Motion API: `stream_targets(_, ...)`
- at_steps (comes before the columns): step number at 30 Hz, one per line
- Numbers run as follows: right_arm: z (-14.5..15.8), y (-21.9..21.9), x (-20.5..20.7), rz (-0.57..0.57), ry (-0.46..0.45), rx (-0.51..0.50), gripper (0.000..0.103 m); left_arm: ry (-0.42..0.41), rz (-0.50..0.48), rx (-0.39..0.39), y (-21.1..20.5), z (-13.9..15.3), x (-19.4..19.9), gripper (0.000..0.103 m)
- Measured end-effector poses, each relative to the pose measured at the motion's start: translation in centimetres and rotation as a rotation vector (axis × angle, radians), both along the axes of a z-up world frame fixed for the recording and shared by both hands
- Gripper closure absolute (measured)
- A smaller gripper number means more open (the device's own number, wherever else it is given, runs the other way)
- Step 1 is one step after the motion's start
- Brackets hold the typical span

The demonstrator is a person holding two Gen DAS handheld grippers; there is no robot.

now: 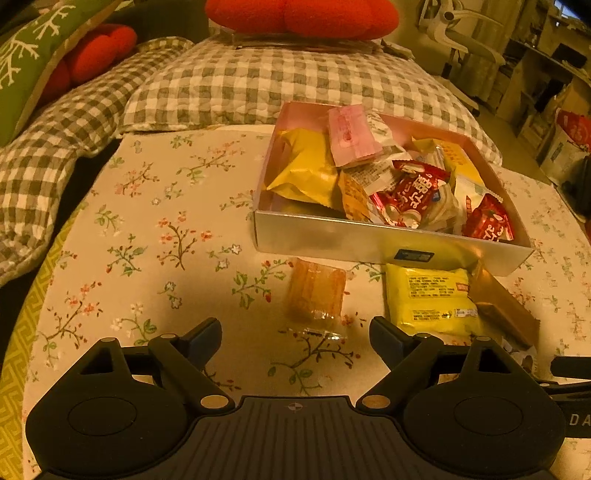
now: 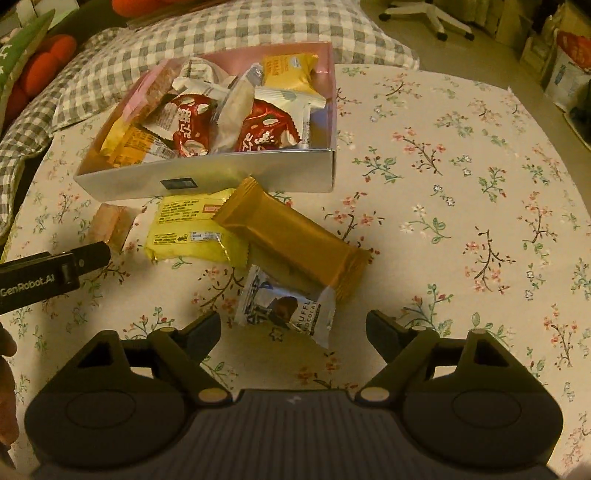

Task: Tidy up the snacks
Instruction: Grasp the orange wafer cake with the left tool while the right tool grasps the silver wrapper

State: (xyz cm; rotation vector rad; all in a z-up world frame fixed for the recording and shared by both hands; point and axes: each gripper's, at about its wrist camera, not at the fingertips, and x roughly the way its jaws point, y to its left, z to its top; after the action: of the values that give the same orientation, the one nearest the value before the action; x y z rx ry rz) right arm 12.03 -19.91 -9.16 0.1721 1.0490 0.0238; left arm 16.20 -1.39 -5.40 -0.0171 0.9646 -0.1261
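Note:
A silver box [image 1: 369,242] [image 2: 229,177] with a pink inside holds several wrapped snacks. In front of it on the floral cloth lie a clear-wrapped orange wafer [image 1: 314,291] [image 2: 110,223], a yellow packet [image 1: 428,299] [image 2: 192,230], a gold-brown bar [image 1: 502,302] [image 2: 291,240] and a white truffle chocolate packet [image 2: 284,306]. My left gripper [image 1: 295,338] is open and empty, just short of the orange wafer. My right gripper [image 2: 293,330] is open and empty, its fingers either side of the near end of the truffle packet.
The floral cloth [image 2: 461,184] covers a round table. Grey checked cushions [image 1: 258,74] and red cushions [image 1: 303,14] lie behind the box. The left gripper's body [image 2: 48,275] shows at the left edge of the right wrist view. Boxes and a chair base stand at far right.

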Motion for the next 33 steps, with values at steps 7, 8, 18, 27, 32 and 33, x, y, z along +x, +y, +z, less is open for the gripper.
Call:
stream_targets(7, -0.1, 0.0, 0.3, -0.033, 0.006, 0.0, 0.024, -0.021, -0.017, 0.042, -0.9, -0.9, 1.2, 0.014)
stream_targets(8, -0.2, 0.0, 0.4, -0.035, 0.01, -0.004, 0.024, -0.026, -0.018, 0.047, -1.0, -1.2, 1.4, 0.014)
stream_targets(18, -0.8, 1.2, 0.8, -0.011, 0.018, -0.051, 0.033, -0.064, -0.051, 0.111, -1.8, -2.5, 2.1, 0.024)
stream_targets(27, -0.5, 0.6, 0.8, -0.038, -0.007, -0.041, 0.057, -0.073, -0.063, 0.081, -1.8, -2.1, 2.1, 0.071)
stream_targets(32, -0.3, -0.3, 0.8, -0.07, -0.01, 0.019, 0.072, -0.057, -0.051, 0.041, -1.0, -1.9, 2.3, 0.071)
stream_targets(33, -0.2, -0.4, 0.9, -0.074, -0.012, 0.028, 0.074, -0.052, -0.048, 0.03, -0.9, -1.8, 2.3, 0.071)
